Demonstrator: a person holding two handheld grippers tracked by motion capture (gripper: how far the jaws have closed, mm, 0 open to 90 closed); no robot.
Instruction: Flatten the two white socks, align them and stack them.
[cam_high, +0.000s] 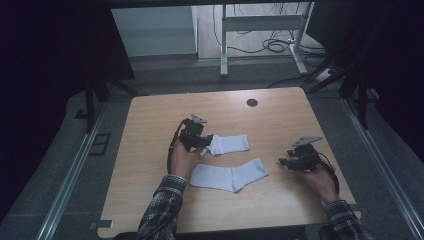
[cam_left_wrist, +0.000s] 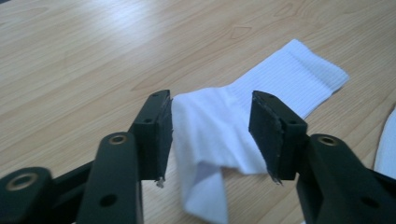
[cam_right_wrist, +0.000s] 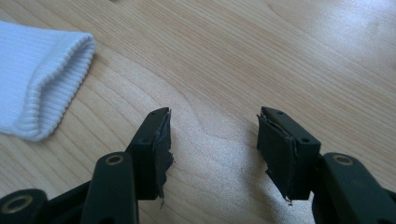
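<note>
On the wooden worktop (cam_high: 150, 165), the nearer white sock (cam_high: 230, 176) lies flat, its long axis running left to right with the cuff end toward the right tongs (cam_high: 283, 162), which gape half open on nothing. Beyond it, the farther sock (cam_high: 227, 144) points its cuff right; its rumpled near end sits between the half-open left tongs (cam_high: 206, 146), partly hidden behind them and not pinched.
</note>
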